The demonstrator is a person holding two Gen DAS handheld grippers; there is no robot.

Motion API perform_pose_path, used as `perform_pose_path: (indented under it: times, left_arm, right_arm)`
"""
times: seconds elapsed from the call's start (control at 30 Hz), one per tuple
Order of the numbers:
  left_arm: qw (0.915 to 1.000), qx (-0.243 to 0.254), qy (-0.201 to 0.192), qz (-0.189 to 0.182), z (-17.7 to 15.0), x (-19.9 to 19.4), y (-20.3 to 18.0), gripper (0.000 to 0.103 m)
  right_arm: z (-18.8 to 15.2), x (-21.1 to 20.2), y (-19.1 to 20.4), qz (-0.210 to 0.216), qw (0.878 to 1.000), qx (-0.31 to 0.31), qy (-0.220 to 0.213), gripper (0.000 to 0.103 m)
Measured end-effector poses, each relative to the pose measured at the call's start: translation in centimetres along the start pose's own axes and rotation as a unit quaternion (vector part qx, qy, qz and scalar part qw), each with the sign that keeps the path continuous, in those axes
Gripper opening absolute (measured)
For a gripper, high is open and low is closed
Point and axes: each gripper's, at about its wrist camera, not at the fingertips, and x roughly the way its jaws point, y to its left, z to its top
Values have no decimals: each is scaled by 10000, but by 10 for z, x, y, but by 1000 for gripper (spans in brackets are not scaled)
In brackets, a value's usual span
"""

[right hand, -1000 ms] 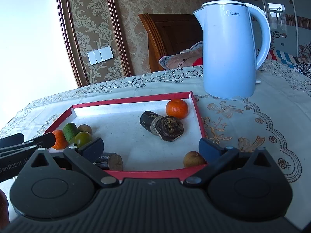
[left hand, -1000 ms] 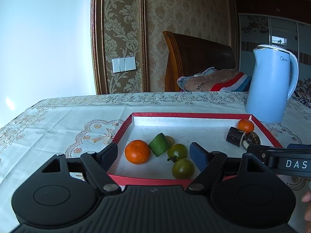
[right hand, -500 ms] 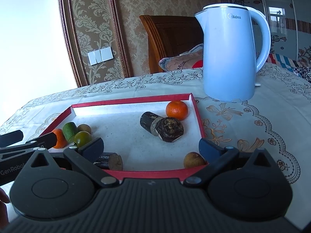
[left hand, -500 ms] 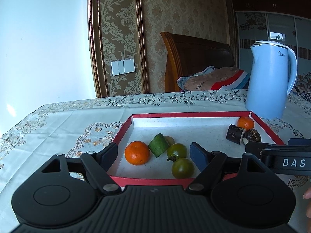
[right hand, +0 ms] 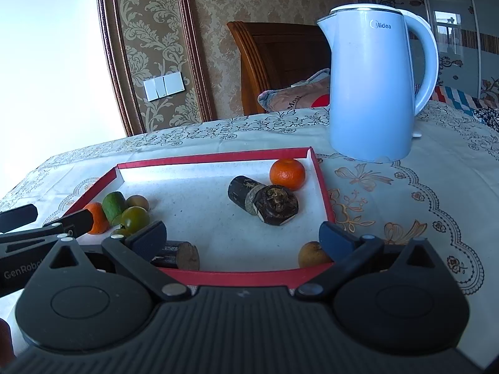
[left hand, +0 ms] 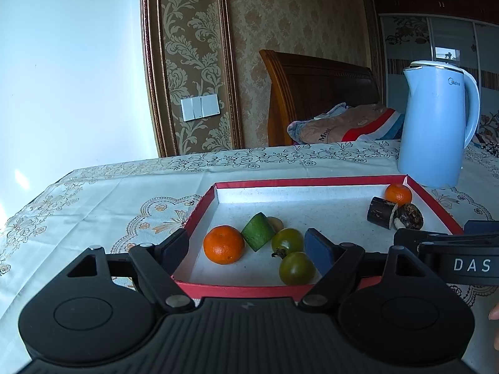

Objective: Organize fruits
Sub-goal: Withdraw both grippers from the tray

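A shallow red-rimmed tray (left hand: 199, 205) with a white speckled floor carries the fruits. Near its front left corner lie an orange mandarin (left hand: 223, 244), a green cut wedge (left hand: 258, 231) leaning against it, a small brownish fruit (left hand: 276, 222) behind, and two dark green tomatoes (left hand: 287, 240) (left hand: 297, 268) side by side. By the far right corner sits a second mandarin (right hand: 287, 174), with two dark brown chunks (right hand: 241, 189) (right hand: 276, 205) touching in front. Along the front edge rest a dark cut piece (right hand: 177, 251) and a tan round fruit (right hand: 312, 255).
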Motion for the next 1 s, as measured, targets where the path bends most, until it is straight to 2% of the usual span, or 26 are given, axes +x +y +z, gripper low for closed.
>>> perform_pose_path:
  times: [0.77,1.0]
  left_arm:
    - [9997,125,-142,123,1,-6,-3,81]
    - [9999,38,-115,31,2,-5,0,81]
  right_arm:
    - [-2,2,3,14,9999,-106,72,103]
    - [-3,3,3,23,9998,-147,91,103]
